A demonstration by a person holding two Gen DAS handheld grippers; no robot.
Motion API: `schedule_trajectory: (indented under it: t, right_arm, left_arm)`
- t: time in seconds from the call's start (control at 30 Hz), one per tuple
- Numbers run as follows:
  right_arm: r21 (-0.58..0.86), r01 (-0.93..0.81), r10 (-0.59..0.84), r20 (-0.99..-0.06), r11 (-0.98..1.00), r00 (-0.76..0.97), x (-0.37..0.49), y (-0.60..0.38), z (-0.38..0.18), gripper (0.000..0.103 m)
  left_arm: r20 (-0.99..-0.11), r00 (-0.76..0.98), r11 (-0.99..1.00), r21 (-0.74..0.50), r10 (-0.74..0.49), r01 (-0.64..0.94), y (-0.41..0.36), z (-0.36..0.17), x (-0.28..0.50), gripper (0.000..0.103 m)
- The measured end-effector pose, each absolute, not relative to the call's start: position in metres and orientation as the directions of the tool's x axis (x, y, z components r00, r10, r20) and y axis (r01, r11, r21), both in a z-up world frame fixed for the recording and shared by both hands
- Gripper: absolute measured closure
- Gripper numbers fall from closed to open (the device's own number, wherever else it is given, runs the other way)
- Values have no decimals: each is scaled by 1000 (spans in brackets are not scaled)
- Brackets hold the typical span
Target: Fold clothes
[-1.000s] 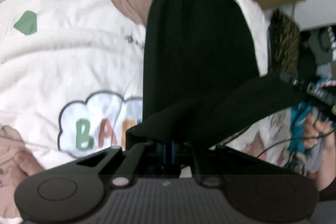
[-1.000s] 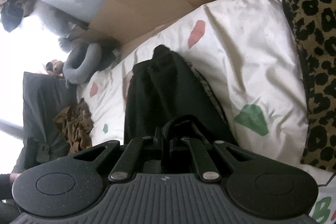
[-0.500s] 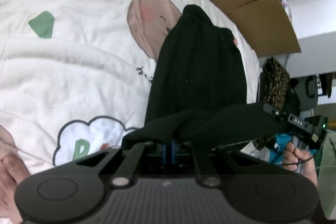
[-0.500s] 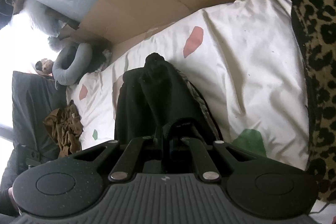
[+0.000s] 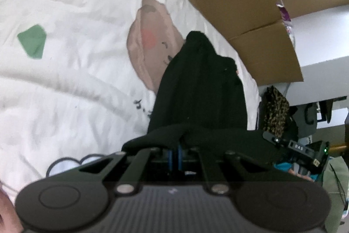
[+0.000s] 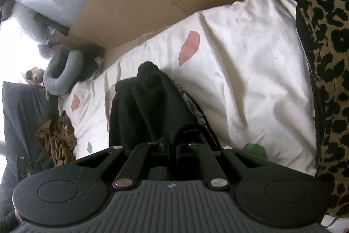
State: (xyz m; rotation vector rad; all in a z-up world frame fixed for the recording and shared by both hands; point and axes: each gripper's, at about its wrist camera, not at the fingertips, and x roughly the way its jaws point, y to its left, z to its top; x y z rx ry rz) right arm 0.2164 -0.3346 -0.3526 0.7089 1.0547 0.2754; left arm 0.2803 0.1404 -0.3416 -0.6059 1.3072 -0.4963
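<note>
Both grippers are pinching the same long black knit garment (image 5: 200, 88) by its near edge. The left gripper (image 5: 175, 151) is showing its fingers drawn almost together, with only a thin slot between the blue pads (image 5: 170, 156), and a band of the black fabric is bunching right at their tips and running off to the right of them. From there the garment is stretching straight ahead of the fingers, narrowing to a rounded end that is lying on the white rumpled bedsheet with pastel cartoon prints (image 5: 72, 71), just beside a pink printed face. Beyond that end a flattened brown cardboard sheet (image 5: 246, 21) is leaning along the bed's far side.

The right gripper (image 6: 173, 143) is likewise closing its fingers down to a narrow gap on a fold of the black fabric, which is rising just ahead of the tips and trailing forward over the sheet (image 6: 250, 71). To the right of these fingers a leopard-print fabric (image 6: 327, 58) is bordering the bed. To their left, well apart, a crumpled brown cloth (image 6: 56, 141) is lying, and farther forward on that side a grey U-shaped neck pillow (image 6: 63, 73) is resting.
</note>
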Motion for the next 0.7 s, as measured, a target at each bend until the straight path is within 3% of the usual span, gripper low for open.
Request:
schedule_trajectory:
  t: [0.7]
  right_arm:
    - [635, 187, 472, -711, 750, 521, 238, -325, -388, 98]
  left_arm:
    - [-773, 203, 786, -618, -601, -24, 139, -381, 308, 97]
